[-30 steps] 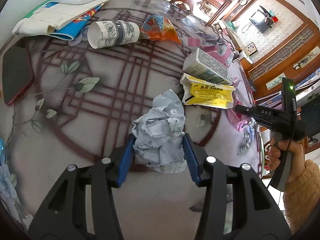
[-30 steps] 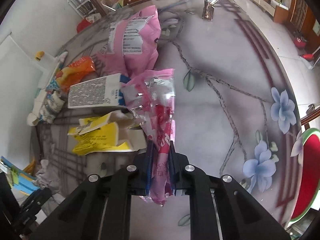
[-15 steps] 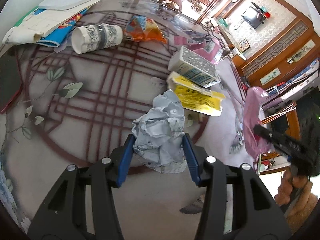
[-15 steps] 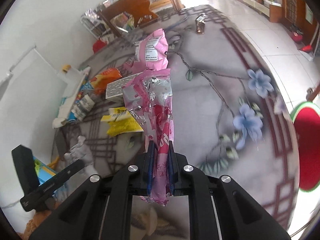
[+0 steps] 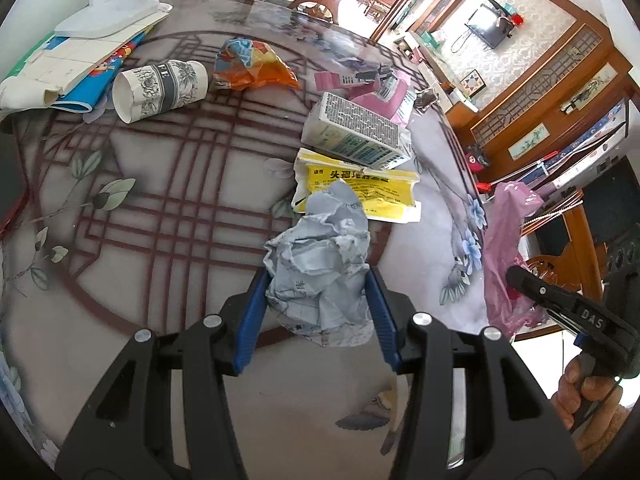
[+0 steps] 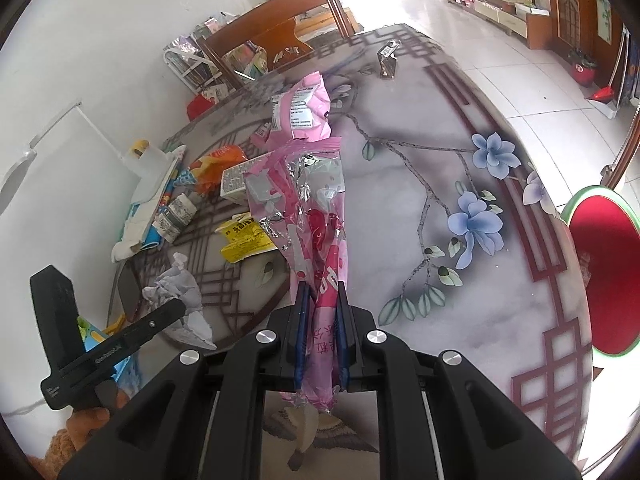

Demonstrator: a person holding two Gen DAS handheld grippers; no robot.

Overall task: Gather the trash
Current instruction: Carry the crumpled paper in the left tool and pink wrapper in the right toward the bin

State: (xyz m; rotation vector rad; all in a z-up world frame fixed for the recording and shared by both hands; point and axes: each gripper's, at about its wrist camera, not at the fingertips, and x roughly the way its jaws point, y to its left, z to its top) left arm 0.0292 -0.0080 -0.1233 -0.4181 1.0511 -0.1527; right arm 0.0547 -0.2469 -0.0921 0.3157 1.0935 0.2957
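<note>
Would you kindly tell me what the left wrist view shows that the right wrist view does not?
Only the left wrist view shows the wall-mounted television and the dark phone at the frame's left edge. Only the right wrist view shows the round red stool and the small silver foil wrapper. Both show the crumpled grey paper ball in the left claw and the pink foil wrapper in the right claw.

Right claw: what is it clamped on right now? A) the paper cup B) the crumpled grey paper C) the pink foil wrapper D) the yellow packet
C: the right claw is shut on the pink foil wrapper, which stands up between its blue pads; the crumpled grey paper sits in the left claw.
</note>
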